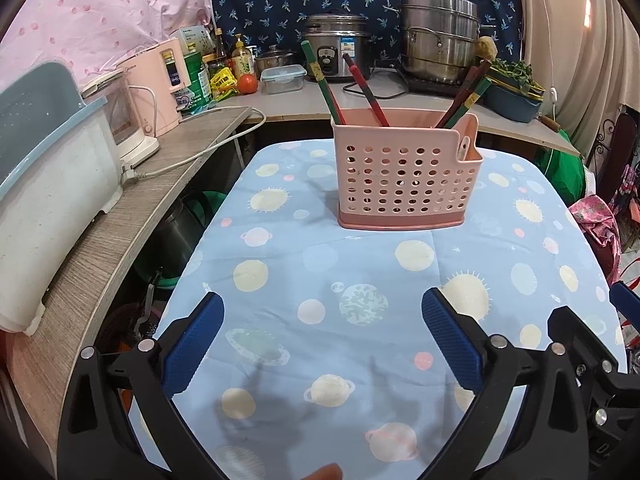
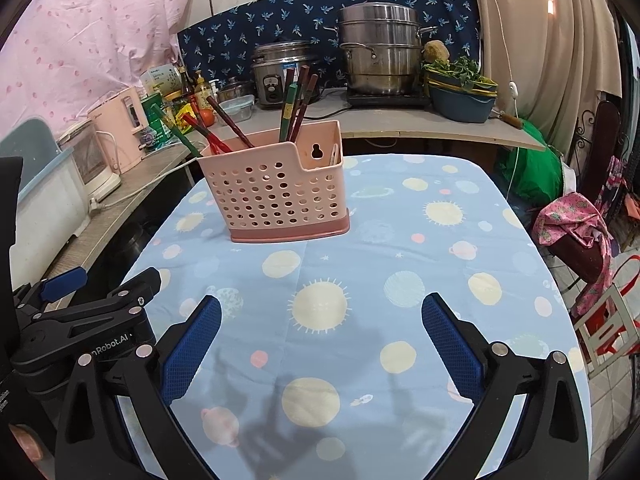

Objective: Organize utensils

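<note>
A pink perforated utensil basket (image 1: 404, 176) (image 2: 276, 196) stands on the far half of a table covered by a blue planet-print cloth (image 1: 360, 264) (image 2: 400, 264). Several red, green and brown chopsticks (image 1: 362, 90) (image 2: 298, 100) lean out of its two back corners; a pale utensil shows in its low side pocket (image 2: 334, 152). My left gripper (image 1: 322, 312) hovers open over the near cloth, nothing between its blue pads. My right gripper (image 2: 320, 314) is likewise open and empty. The left gripper's black body (image 2: 80, 320) shows at the right wrist view's left edge.
A wooden shelf (image 1: 160, 184) runs along the left with a pink appliance (image 1: 156, 84) and a grey-blue bin (image 1: 44, 184). Behind the table a counter (image 1: 400, 104) holds a rice cooker (image 1: 336, 50), steel steamer pots (image 1: 440, 36) and a tub of greens (image 2: 460, 92). A chair with pink fabric (image 2: 576, 224) stands right.
</note>
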{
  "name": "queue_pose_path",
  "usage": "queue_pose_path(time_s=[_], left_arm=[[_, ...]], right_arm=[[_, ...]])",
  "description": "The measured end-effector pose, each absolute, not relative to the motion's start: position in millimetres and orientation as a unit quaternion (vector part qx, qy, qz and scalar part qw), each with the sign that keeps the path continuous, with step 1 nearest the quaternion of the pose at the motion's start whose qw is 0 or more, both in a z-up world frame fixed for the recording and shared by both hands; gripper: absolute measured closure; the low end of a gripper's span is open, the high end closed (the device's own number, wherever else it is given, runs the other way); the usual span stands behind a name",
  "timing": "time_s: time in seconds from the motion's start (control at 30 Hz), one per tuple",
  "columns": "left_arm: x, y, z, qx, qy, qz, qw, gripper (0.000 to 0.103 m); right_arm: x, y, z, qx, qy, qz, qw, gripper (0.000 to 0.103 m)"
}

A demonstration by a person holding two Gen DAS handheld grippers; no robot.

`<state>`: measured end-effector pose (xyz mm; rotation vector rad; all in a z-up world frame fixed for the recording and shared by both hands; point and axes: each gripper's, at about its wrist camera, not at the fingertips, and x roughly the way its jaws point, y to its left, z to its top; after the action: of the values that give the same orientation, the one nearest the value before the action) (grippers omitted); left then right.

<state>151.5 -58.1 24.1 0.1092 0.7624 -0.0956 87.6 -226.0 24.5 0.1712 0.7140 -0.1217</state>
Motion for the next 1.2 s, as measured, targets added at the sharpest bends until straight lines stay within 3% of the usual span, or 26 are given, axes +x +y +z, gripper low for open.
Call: queue_pose_path(time_s=[1.2], left_arm=[[150.9, -60.4, 19.2, 0.065, 0.375, -0.042, 0.924, 0.008]], right_arm=[[90.5, -225.1, 18.2, 0.081, 0.357, -0.059, 0.929, 0.006]])
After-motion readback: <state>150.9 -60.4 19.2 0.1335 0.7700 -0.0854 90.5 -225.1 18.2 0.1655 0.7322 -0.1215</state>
